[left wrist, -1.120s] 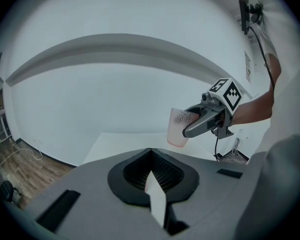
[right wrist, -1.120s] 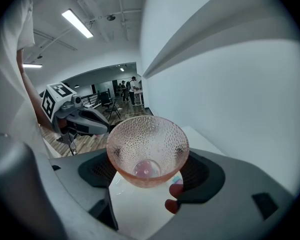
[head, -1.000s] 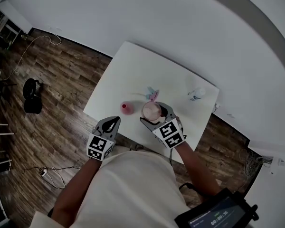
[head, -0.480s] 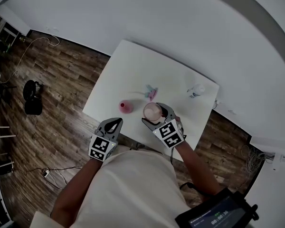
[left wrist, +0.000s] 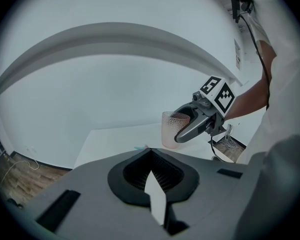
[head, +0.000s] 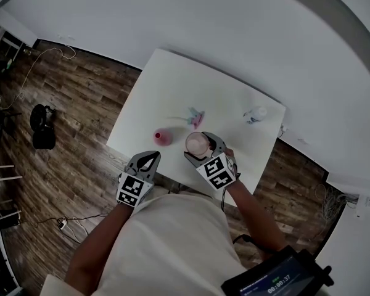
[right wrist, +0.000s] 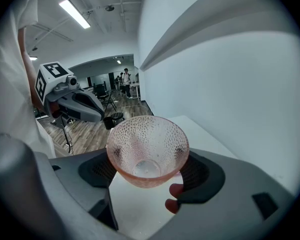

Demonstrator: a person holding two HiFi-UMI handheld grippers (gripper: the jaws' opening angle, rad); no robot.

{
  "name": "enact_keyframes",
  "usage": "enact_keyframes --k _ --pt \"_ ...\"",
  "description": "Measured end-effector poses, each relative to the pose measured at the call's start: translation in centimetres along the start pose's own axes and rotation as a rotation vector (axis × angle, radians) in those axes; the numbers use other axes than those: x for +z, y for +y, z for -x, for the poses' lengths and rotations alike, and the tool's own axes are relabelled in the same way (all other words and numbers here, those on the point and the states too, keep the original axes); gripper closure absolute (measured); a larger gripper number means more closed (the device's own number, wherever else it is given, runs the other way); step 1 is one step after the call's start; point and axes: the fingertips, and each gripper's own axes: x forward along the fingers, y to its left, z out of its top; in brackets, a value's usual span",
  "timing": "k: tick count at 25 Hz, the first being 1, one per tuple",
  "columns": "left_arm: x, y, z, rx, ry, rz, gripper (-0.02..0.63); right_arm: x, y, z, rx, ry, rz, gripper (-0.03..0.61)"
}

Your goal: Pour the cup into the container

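A clear pink dimpled cup (head: pixel 196 142) stands upright between the jaws of my right gripper (head: pixel 200 148), which is shut on it near the white table's (head: pixel 172 85) front edge. Seen from the right gripper view, the cup (right wrist: pixel 147 151) looks empty, and the right gripper (right wrist: pixel 149 173) holds it by its lower part. A small red container (head: pixel 163 137) sits on the table just left of the cup. My left gripper (head: pixel 146 163) is shut on nothing at the front edge, left of the container. From the left gripper (left wrist: pixel 152 176) view, the cup (left wrist: pixel 171 129) shows ahead to the right.
A pink and teal object (head: pixel 196 117) lies just beyond the cup. A white bottle (head: pixel 255 113) lies near the table's far right corner. A small red thing (right wrist: pixel 174 204) shows below the cup, partly hidden by a jaw. Wooden floor (head: pixel 68 110) surrounds the table.
The right gripper has sunk a little towards the table with the cup still upright in it. The left gripper has shifted only slightly and stays shut.
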Motion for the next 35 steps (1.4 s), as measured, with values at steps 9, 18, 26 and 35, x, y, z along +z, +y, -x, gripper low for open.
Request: enact_keyframes --k 9,18,26,35 --pt "-1.0 0.0 -1.3 -0.018 0.037 -0.028 0.604 -2.3 -0.5 -1.7 0.001 0.033 0.005 0.206" --pt "-2.0 -0.1 -1.9 -0.056 0.056 -0.031 0.604 -3.1 0.0 -2.8 0.017 0.047 -0.028 0.206" --pt "-4.0 -0.5 -2.6 -0.075 0.094 -0.038 0.604 -4.5 0.4 -4.3 0.019 0.059 -0.025 0.206" --pt "-5.1 -0.7 -2.6 -0.070 0.118 -0.019 0.604 -6.2 0.7 -5.3 0.022 0.086 -0.021 0.206"
